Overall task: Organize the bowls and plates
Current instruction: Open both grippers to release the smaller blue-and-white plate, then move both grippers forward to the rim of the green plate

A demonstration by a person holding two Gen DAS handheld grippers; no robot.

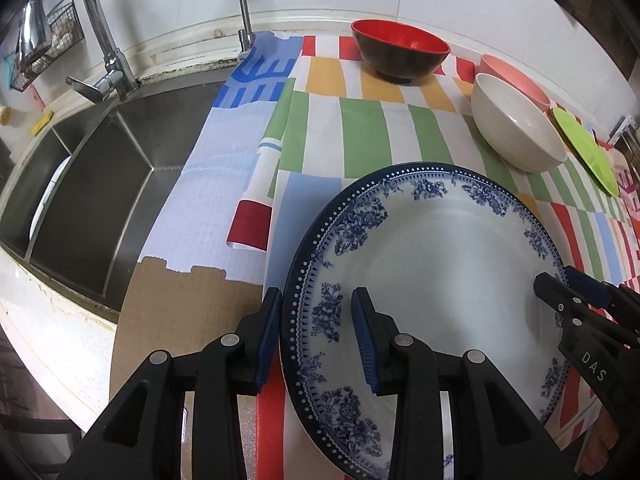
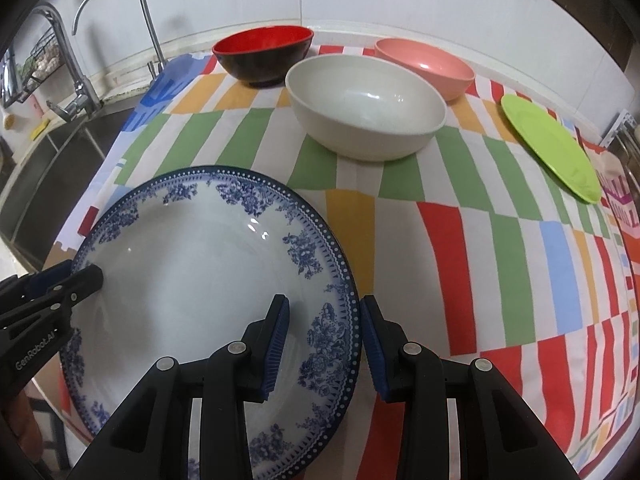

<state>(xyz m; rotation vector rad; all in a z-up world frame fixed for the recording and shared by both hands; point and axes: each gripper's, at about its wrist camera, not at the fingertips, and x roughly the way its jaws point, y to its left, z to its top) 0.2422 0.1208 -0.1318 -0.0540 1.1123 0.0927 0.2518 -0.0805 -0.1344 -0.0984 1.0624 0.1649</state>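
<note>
left tongs [image 1: 316,334], right tongs [image 2: 324,338]: each clamped on blue-patterned plate [image 1: 432,264] rim | plate tilted

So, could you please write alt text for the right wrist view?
The right gripper straddles the near-right rim of a blue-and-white floral plate on a striped cloth, while the left gripper holds its left edge. Behind sit a white bowl, red-and-black bowl, pink bowl and green plate.
</note>
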